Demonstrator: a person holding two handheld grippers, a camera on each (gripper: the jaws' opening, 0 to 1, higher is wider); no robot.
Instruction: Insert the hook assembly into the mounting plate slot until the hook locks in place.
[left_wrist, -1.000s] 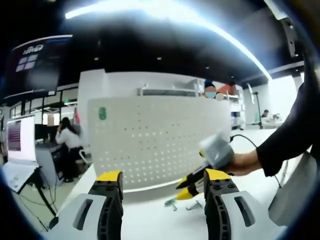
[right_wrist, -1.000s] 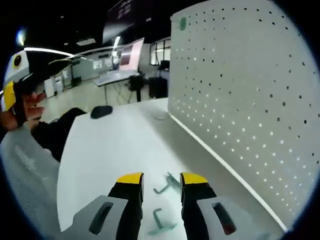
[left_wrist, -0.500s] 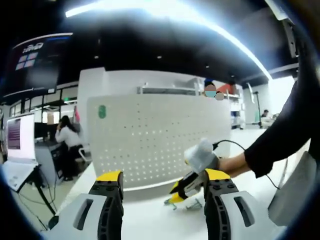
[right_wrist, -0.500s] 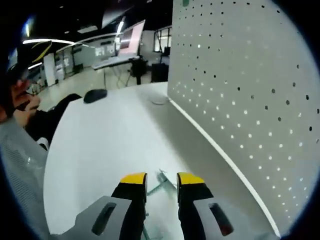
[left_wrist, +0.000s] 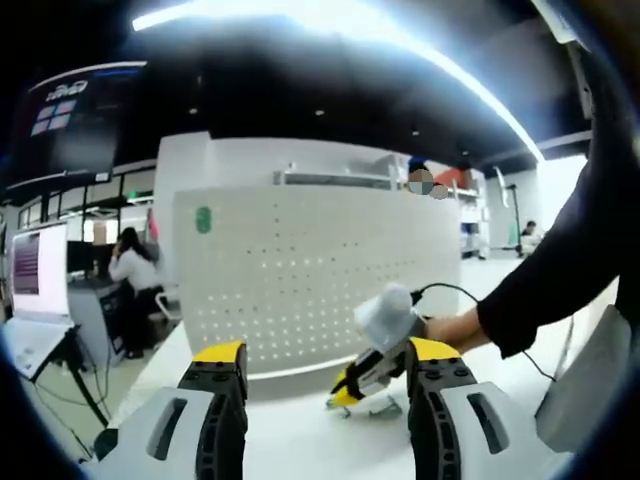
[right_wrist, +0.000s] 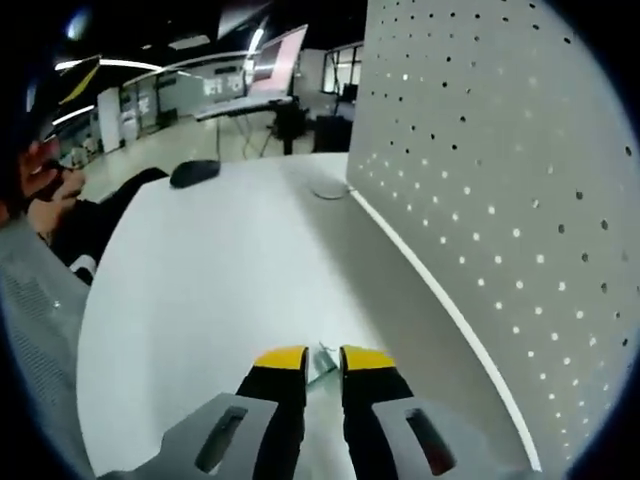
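The white perforated mounting plate (left_wrist: 310, 290) stands upright on the white table (left_wrist: 300, 440); it rises along the right side (right_wrist: 500, 200) of the right gripper view. My left gripper (left_wrist: 328, 352) hangs open above the table with nothing between its jaws. My right gripper (right_wrist: 324, 356) is low on the table beside the plate, its jaws drawn close around a greenish metal hook (right_wrist: 321, 367). In the left gripper view a hand holds that right gripper (left_wrist: 345, 393) tips-down at the plate's foot. A second hook (left_wrist: 386, 408) lies beside it.
A dark computer mouse (right_wrist: 193, 173) and a small round disc (right_wrist: 328, 190) lie farther along the table (right_wrist: 220, 260). A grey mesh chair (right_wrist: 30, 330) and the person's dark sleeve (right_wrist: 110, 225) are at the left. A seated person (left_wrist: 128, 275) and desks are beyond.
My right gripper has moved down and forward over the hook, and its jaws have narrowed from wide apart to close around it. My left gripper has stayed open and still.
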